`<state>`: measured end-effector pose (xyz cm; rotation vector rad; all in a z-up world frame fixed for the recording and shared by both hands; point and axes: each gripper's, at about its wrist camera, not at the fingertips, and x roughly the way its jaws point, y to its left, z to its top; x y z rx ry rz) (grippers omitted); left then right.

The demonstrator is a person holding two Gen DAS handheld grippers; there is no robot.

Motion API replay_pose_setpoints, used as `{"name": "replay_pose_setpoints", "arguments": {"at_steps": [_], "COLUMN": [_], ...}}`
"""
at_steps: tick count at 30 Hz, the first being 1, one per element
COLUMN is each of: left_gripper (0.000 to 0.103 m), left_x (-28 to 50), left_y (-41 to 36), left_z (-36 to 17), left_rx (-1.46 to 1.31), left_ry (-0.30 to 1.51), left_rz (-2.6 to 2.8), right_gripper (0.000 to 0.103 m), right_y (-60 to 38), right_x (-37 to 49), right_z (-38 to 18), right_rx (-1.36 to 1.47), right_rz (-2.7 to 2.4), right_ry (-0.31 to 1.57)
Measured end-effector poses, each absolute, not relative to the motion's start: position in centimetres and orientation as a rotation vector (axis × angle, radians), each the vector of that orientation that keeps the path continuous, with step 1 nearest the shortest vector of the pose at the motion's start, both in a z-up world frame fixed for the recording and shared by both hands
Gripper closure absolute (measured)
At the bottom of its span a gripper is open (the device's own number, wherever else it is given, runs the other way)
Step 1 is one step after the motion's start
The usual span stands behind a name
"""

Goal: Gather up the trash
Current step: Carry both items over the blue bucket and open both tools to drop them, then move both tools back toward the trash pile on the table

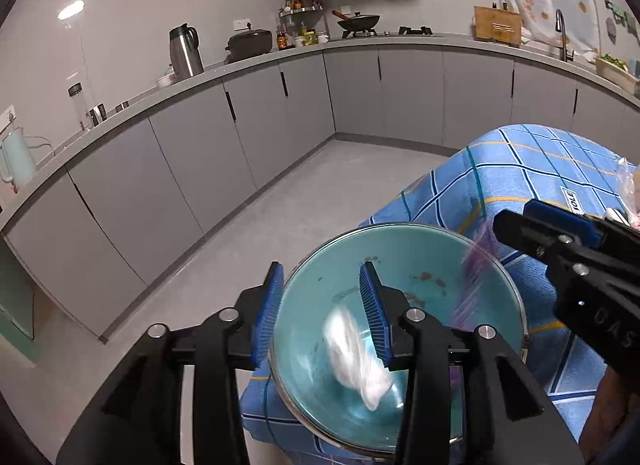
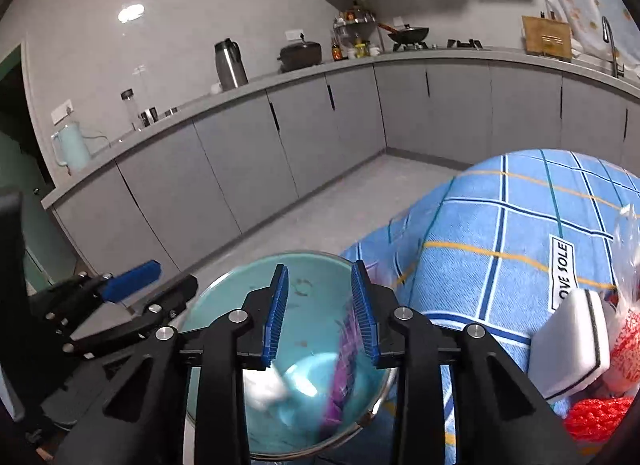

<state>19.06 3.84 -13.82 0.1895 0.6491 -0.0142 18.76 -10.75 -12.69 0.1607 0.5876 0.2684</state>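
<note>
Both grippers hover over the teal bowl (image 1: 400,261), which sits at the near edge of a table draped in a blue checked cloth (image 1: 516,169).

The left gripper (image 1: 320,313) has its jaws parted with nothing pressed between the pads; a white crumpled scrap (image 1: 356,357) blurs in mid-air just below them, inside the bowl's rim, too smeared to tell whether it is paper or plastic. The right gripper (image 2: 320,313) is likewise open, and a purple wrapper (image 2: 340,377) streaks down beneath its pads into the bowl, its print unreadable.

To the right of the bowl, a white sponge with a dark stripe (image 2: 576,345), a red mesh net (image 2: 596,417) and a clear bag (image 2: 628,257) lie on the cloth, cut off by the frame edge.

Beyond the bowl runs grey floor (image 1: 280,217), then an L-shaped grey counter (image 1: 360,43).
</note>
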Motion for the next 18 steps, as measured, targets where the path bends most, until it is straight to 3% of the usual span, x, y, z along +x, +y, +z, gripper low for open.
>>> {"name": "replay_pose_setpoints", "arguments": {"at_steps": [5, 7, 18], "left_gripper": [0.05, 0.039, 0.03], "left_x": [19.0, 18.7, 17.1], "left_y": [4.2, 4.2, 2.5], "left_z": [-13.6, -13.3, -12.2], "left_rx": [0.182, 0.177, 0.187], "left_ry": [0.648, 0.634, 0.606], "left_rz": [0.002, 0.008, -0.036], "right_gripper": [0.063, 0.061, 0.056], "right_y": [-11.7, -12.0, -15.7], "right_x": [17.9, 17.3, 12.2], "right_z": [-12.7, -12.6, -10.6], "right_rx": [0.168, 0.166, 0.138], "right_rz": [0.255, 0.252, 0.172], "right_ry": [0.598, 0.601, 0.568]}}
